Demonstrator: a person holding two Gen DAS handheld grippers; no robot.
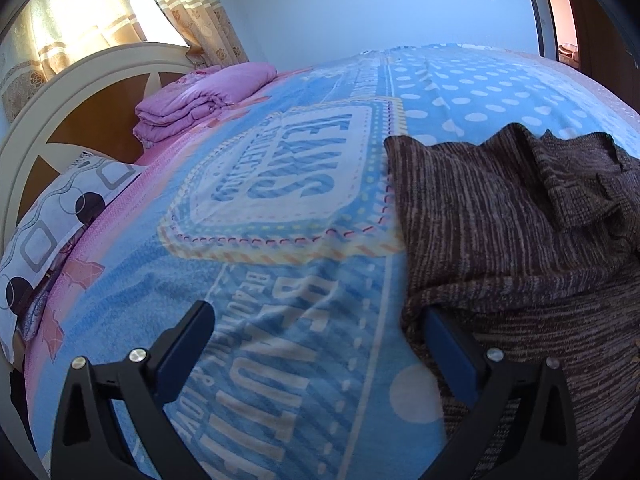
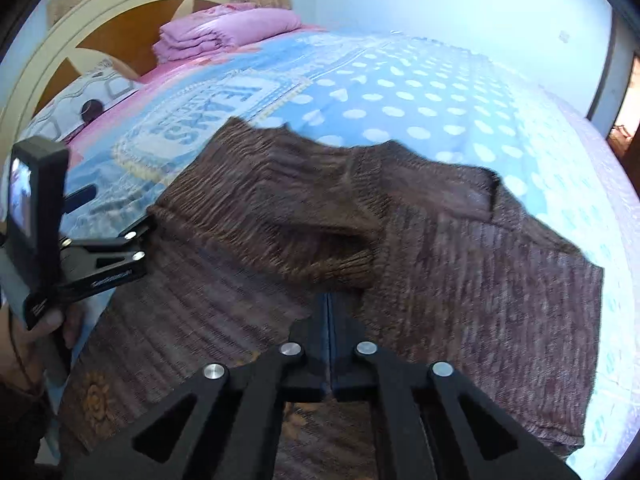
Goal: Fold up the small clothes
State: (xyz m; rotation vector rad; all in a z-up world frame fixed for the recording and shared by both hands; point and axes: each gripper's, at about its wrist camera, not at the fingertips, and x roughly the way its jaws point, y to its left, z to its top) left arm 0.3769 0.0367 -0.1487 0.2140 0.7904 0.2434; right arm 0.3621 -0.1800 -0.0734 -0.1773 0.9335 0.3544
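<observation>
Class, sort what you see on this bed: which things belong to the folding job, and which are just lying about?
Job:
- brown sweater
- right gripper, shut on its sleeve
- left gripper, open at the sweater's edge

Lying about:
- folded pink quilt
- patterned pillow
- blue blanket
- headboard
- curtains

The sweater (image 1: 500, 216) is a coarse ribbed knit, brown flecked with lighter yarn, matt and nubbly; in the right wrist view its sleeve (image 2: 280, 216) at 10 o'clock shows deep ridges. Under it the blanket (image 1: 280, 264) looks like soft fleece, slightly fuzzy, printed in blue and white. At 10 o'clock in the left wrist view the folded quilt (image 1: 200, 100) is smooth pink cloth with a faint sheen, and the pillow (image 1: 52, 220) at 9 o'clock is plain printed cotton. The headboard (image 1: 60, 92) pairs glossy cream-painted trim with warm wood panels. The left gripper (image 1: 316, 320) is matt black plastic with shiny metal rivets, as is the right gripper (image 2: 329, 300).
</observation>
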